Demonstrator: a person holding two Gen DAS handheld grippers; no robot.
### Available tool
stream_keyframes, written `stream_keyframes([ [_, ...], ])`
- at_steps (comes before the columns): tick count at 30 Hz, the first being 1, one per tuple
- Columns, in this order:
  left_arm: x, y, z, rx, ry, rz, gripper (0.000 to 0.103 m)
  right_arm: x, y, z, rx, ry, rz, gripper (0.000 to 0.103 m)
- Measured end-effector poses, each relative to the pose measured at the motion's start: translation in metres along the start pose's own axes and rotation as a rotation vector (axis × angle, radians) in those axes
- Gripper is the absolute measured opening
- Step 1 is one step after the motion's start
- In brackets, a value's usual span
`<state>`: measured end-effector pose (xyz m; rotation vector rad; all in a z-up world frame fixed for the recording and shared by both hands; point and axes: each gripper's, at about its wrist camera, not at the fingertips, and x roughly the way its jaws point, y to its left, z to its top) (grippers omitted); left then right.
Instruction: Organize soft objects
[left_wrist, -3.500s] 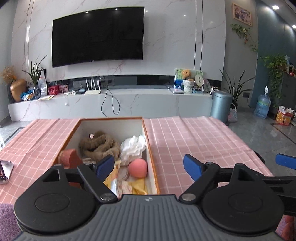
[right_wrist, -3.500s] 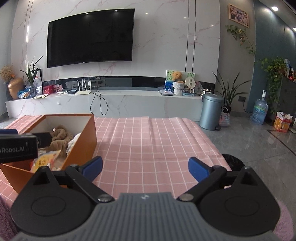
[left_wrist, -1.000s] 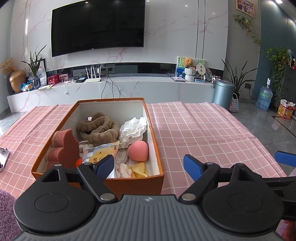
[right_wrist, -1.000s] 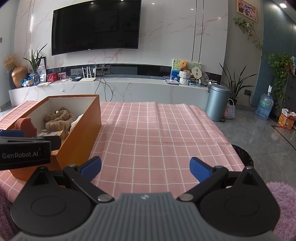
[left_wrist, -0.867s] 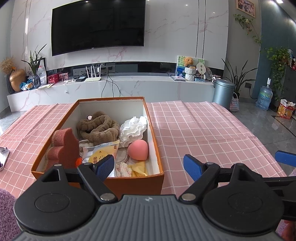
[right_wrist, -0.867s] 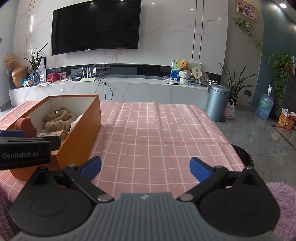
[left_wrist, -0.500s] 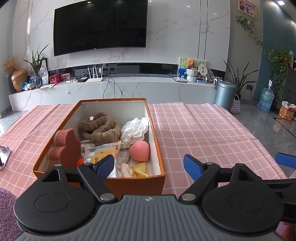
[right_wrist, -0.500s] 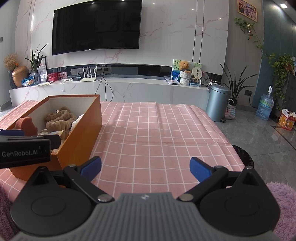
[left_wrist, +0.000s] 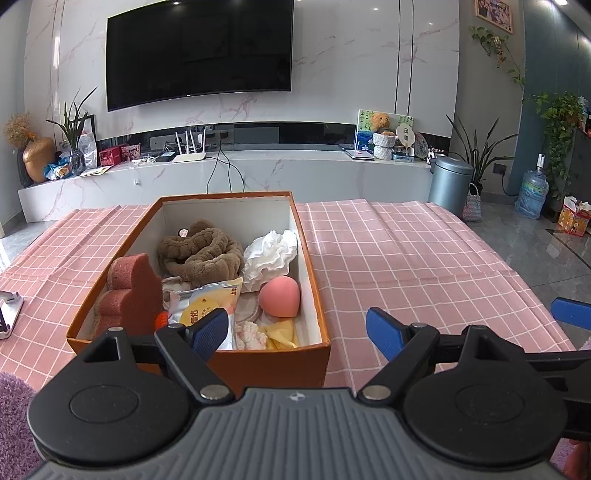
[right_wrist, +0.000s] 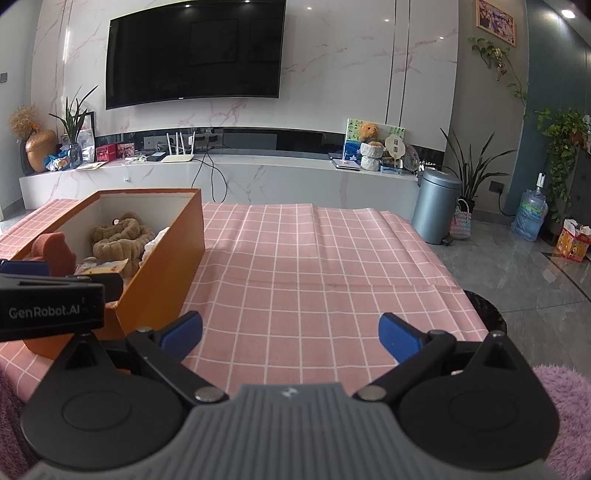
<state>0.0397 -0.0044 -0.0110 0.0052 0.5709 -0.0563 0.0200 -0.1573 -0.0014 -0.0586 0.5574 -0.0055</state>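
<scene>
An orange box (left_wrist: 236, 363) stands on the pink checked tablecloth (left_wrist: 406, 266). It holds a brown fuzzy band (left_wrist: 201, 254), a white ruffled cloth (left_wrist: 271, 254), a pink egg-shaped sponge (left_wrist: 279, 296), a red-brown sponge (left_wrist: 129, 291), a yellow packet (left_wrist: 203, 306) and small pieces at the front. My left gripper (left_wrist: 297, 332) is open and empty, held just before the box's near end. My right gripper (right_wrist: 290, 334) is open and empty over bare cloth, to the right of the box (right_wrist: 162, 266). The left gripper's body (right_wrist: 48, 306) shows at the right wrist view's left edge.
A purple fluffy rug (right_wrist: 565, 413) lies at the near edge. A white object (left_wrist: 9, 306) sits on the cloth at far left. Beyond the table are a TV wall, a marble console, a grey bin (left_wrist: 448, 184) and plants.
My left gripper has drawn back from over the box, so the whole box now shows in front of it. The right gripper has hardly moved. Both stay open.
</scene>
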Motion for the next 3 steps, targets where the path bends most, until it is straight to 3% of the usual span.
stream_keyframes([
  [3,-0.0002,-0.0004,0.0001,0.005,-0.006,0.006,0.099,-0.0004,0.0002,0.0,0.0,0.0,0.001,0.1],
])
